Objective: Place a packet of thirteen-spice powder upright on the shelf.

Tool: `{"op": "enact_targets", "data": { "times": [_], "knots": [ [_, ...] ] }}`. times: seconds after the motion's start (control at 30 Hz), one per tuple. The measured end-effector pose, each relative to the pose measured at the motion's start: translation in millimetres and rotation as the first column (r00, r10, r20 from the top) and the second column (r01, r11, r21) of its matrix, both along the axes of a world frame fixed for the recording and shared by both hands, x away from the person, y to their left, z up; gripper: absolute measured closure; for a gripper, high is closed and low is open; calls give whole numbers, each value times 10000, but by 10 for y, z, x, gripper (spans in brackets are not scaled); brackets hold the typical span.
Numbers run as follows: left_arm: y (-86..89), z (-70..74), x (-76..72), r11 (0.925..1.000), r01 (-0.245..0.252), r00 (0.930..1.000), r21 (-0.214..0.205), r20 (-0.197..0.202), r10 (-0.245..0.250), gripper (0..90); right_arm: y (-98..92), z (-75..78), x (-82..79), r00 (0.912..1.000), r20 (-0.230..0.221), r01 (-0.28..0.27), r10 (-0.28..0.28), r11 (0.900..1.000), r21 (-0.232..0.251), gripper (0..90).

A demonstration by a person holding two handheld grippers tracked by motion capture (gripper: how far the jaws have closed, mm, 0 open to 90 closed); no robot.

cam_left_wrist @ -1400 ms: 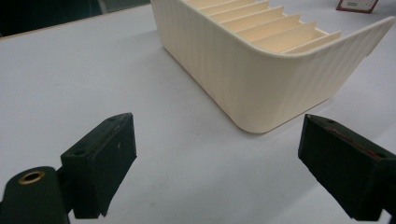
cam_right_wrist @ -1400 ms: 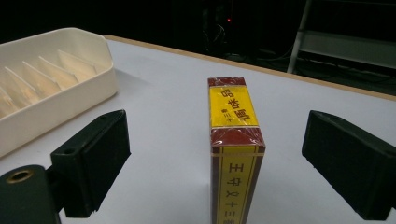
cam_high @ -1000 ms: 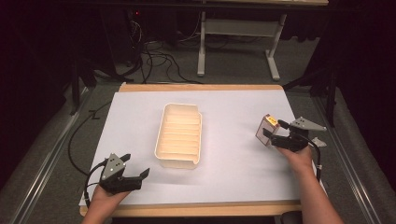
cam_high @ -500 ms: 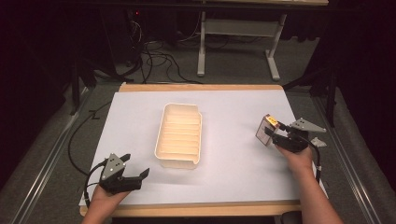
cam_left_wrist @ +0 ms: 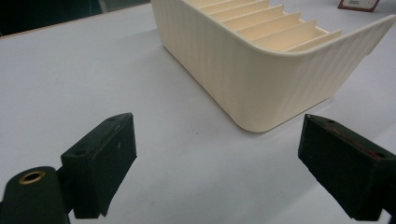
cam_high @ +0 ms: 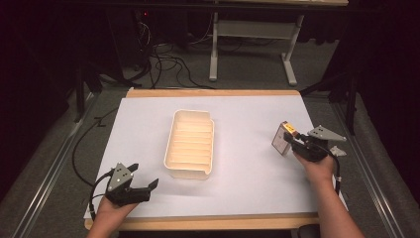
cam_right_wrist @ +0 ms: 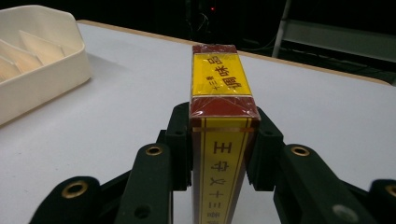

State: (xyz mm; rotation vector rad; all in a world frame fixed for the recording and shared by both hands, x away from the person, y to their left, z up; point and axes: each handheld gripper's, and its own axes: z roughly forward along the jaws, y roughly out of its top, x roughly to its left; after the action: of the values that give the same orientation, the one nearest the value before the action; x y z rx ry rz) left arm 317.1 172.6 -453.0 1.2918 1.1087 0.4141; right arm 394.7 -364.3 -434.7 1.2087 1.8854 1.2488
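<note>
My right gripper point(cam_high: 292, 143), near the tabletop's right edge, clamps a red-and-yellow box point(cam_right_wrist: 220, 100) upright. The slotted tray point(cam_high: 190, 144) lies to its left, mid-tabletop, long axis front-to-back. My left gripper point(cam_high: 143, 186) hangs wide open, empty, at the front-left corner.

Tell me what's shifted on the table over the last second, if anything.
Nothing visibly changed. The right gripper still clamps the red-and-yellow box above the white sheet at the right, the left gripper still rests open near the table's front left edge, and the cream slotted tray sits where it was in the middle.
</note>
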Motion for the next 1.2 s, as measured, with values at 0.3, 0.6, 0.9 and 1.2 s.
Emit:
{"op": "enact_targets", "data": {
  "times": [0.3, 0.6, 0.9, 1.2],
  "knots": [
    [5, 5, -2, 10000, -14, 10000, -33, -1, 14, 121, 8, 23, -20, 9998, 133, -122, 124, 9999, -79, 679],
    [5, 5, -2, 10000, -9, 10000, -26, 2, 9, 121, 47, 79, -47, 9992, 250, -321, 325, 9994, -155, 684],
    [4, 5, -3, 10000, 4, 10000, 0, 11, -4, 122, 97, 145, -87, 9973, 294, -677, 678, 9977, -26, 686],
    [10, 6, -3, 10000, -8, 10000, 23, 42, 8, 122, 221, 212, -146, 9884, 575, -1400, 1403, 9901, -85, 686]
  ]
}}
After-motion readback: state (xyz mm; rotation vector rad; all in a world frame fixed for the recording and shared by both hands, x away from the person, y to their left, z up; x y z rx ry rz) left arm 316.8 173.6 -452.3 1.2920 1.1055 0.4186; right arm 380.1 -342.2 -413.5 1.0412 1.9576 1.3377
